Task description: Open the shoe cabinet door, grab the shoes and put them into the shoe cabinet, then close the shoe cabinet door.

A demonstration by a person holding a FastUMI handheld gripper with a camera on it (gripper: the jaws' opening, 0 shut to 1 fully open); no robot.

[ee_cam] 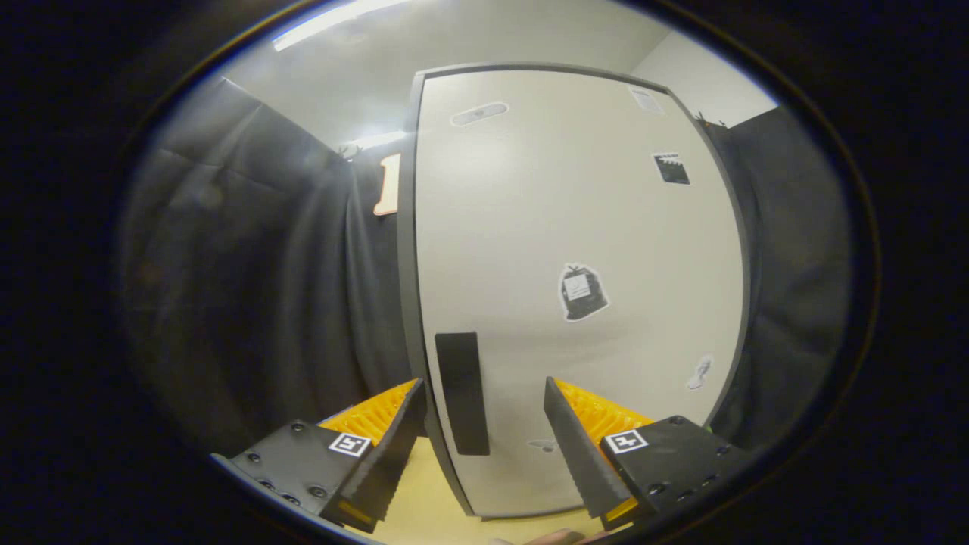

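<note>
Claw [481,443], low in the frame, is being held wide apart, gripping nothing. Shoe cabinet door [583,250], at centre, is seen shut; its dark handle [462,392] is lying between the fingers. Handle should be squarely straddled before pulling.

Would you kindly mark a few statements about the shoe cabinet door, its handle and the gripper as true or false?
1. The shoe cabinet door is shut. True.
2. The gripper is shut on the handle. False: its fingers are spread, the handle lying in the gap between them, ungripped.
3. The dark handle stands upright near the door's edge. True.
4. A shoe is held between the fingers. False: nothing is held.
5. Stickers dot the door. True.
</note>
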